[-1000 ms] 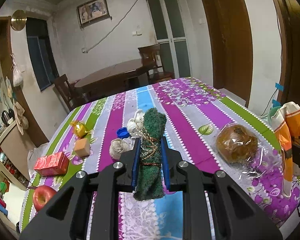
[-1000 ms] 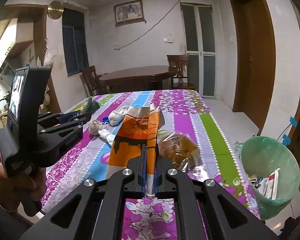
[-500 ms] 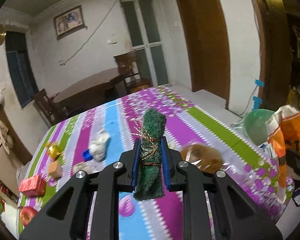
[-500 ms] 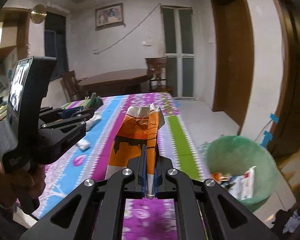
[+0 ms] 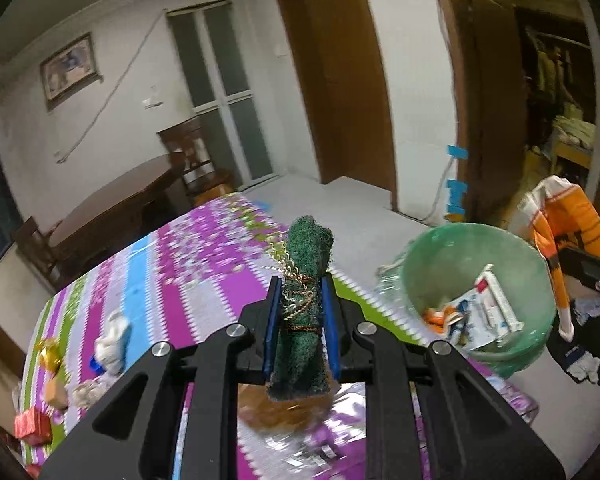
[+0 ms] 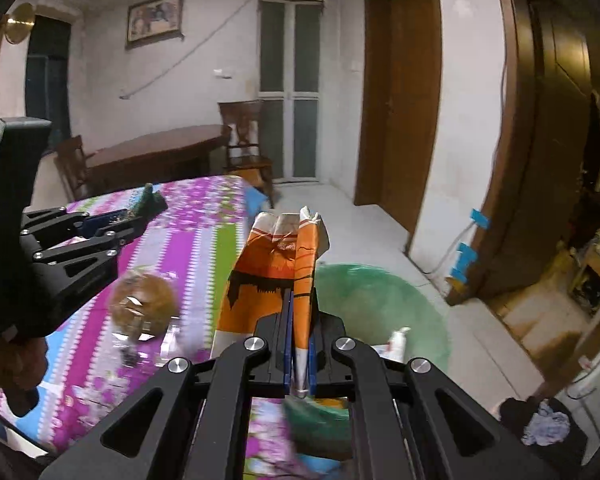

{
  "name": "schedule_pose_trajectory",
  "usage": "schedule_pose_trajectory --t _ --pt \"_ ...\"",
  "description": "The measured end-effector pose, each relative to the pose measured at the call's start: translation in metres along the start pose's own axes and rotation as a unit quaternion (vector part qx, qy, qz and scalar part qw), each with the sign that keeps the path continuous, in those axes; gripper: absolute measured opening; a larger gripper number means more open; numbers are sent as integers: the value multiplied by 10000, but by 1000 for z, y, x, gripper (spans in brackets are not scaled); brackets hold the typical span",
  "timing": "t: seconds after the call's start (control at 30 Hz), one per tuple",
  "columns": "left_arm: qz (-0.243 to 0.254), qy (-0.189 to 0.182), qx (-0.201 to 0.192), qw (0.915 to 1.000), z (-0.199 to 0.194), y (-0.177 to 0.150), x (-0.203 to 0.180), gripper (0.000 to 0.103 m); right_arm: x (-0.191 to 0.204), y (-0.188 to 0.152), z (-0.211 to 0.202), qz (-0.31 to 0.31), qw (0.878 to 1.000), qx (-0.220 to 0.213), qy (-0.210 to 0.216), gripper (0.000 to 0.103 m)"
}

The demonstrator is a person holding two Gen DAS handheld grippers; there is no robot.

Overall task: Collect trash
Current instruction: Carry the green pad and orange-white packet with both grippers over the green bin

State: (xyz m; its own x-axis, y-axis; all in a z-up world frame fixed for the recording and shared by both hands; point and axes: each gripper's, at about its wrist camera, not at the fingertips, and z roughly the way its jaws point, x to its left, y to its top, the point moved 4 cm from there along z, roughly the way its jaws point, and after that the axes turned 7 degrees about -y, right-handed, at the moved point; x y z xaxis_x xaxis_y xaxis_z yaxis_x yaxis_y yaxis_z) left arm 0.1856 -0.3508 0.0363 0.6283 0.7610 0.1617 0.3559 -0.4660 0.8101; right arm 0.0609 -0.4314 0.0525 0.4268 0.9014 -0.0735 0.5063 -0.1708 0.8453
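Note:
My left gripper (image 5: 300, 288) is shut on a rolled green scouring pad (image 5: 306, 276) bound with gold wire, held upright over the striped tablecloth (image 5: 204, 280). My right gripper (image 6: 299, 300) is shut on a flattened orange and white carton (image 6: 278, 264), which stands up between its fingers. A green bin (image 5: 476, 292) with several bits of packaging inside stands on the floor past the table's right edge. In the right wrist view the green bin (image 6: 376, 300) lies just behind the carton. The carton (image 5: 560, 224) and the pad (image 6: 146, 198) each show in the other gripper's view.
A wrapped brown bun (image 6: 144, 304) lies on the table near its edge. Crumpled tissues (image 5: 110, 340), a gold wrapper (image 5: 48, 350), a blue cap (image 5: 96, 362) and a red box (image 5: 32, 428) sit at the table's left. A dark wooden table (image 6: 156, 152), chairs and a door (image 6: 404, 100) stand beyond.
Both grippers have swung to the right with their loads. The green bin has come into the left wrist view and nearer in the right one. The table's objects have slid left.

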Motion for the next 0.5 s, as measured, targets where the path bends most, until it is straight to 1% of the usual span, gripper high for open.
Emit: schedule_pose_trajectory --t 0.1,0.37,0.5 --pt "137 -135 60 9998 12 8 -17 18 -22 1 8 2 9998 106 -192 6" --pt "419 -467 206 9978 36 21 -52 18 -58 3 24 5 9977 418 -536 6" --pt "465 -731 344 9956 51 26 -65 18 -73 4 38 45 9964 629 -573 6"
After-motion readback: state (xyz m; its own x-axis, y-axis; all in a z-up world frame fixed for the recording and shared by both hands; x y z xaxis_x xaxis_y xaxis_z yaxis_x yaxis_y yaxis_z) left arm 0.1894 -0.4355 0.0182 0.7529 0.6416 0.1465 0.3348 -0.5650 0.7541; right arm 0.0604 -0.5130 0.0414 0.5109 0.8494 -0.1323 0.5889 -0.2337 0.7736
